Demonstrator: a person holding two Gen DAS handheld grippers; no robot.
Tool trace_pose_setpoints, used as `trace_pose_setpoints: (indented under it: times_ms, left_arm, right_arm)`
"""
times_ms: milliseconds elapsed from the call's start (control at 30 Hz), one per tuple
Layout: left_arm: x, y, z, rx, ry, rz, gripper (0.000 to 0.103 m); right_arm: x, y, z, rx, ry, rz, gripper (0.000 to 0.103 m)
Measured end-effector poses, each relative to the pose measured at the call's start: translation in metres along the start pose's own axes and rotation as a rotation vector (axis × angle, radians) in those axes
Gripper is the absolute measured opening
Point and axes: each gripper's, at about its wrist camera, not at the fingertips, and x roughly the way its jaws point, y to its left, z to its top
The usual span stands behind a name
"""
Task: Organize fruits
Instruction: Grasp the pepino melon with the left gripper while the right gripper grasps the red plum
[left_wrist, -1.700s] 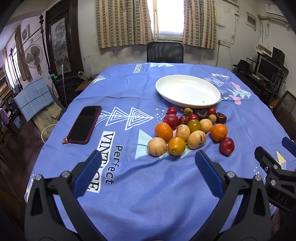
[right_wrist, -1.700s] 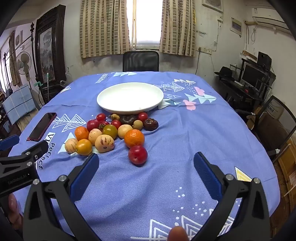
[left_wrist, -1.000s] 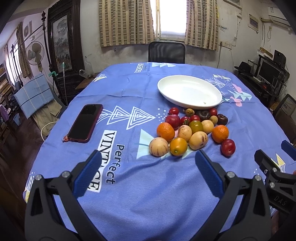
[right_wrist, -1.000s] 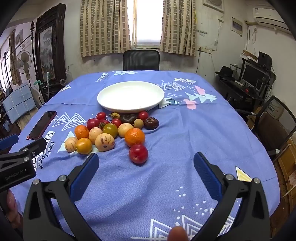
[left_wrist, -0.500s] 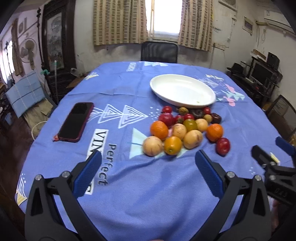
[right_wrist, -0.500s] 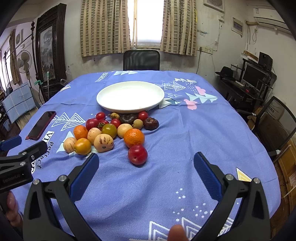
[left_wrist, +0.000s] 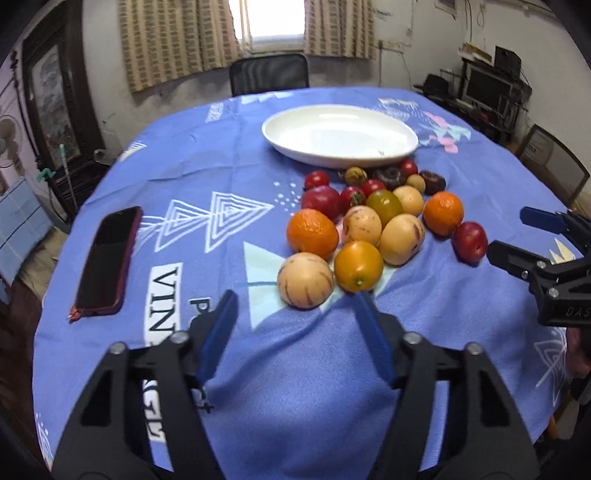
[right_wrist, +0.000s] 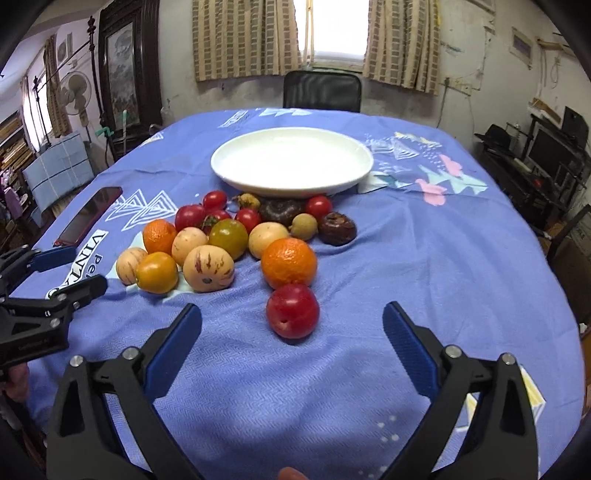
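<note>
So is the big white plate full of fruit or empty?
Empty. The big white oval plate holds only a tiny speck, and all the fruit lies on the blue tablecloth beside it.

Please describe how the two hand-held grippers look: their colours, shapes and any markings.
Both are alike. The left gripper and right gripper have black, angular plastic frames with cut-out openings and silver round bolts at the joints. Each finger ends in a blue pad with a fine textured surface. White lettering is printed on each body, but only "DAS" is readable on the right one. No cables or sleeves show.
</note>
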Motion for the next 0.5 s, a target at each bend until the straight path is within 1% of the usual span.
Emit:
trace_pose_setpoints:
  times_ms: [33,67,100,167,267,333,367,500]
  left_arm:
    - [0.007,0.001,0.001,0.01,0.019,-0.01,0.053]
    - [0.015,0.001,0.001,0.019,0.035,-0.027,0.045]
    - [0.021,0.002,0.001,0.021,0.049,-0.042,0.042]
    - [0.032,0.004,0.003,0.019,0.068,-0.069,0.042]
    - [0.045,0.007,0.005,0.006,0.096,-0.101,0.042]
    - [0.05,0.007,0.008,0.009,0.102,-0.107,0.042]
    - [0.052,0.006,0.009,0.015,0.105,-0.105,0.042]
    - [0.055,0.007,0.011,0.012,0.105,-0.125,0.043]
  right_arm:
    - [0.006,-0.001,0.0,-0.004,0.017,0.005,0.091]
    - [0.012,-0.001,0.0,-0.008,0.034,0.011,0.085]
    - [0.018,-0.002,0.0,-0.009,0.054,0.017,0.084]
    - [0.028,-0.004,0.001,-0.01,0.075,0.019,0.082]
    - [0.036,-0.005,0.002,-0.016,0.08,0.017,0.078]
    - [0.042,-0.006,0.003,-0.01,0.085,0.03,0.076]
    - [0.044,-0.006,0.003,-0.007,0.09,0.036,0.07]
    - [0.049,-0.008,0.004,0.007,0.107,0.076,0.062]
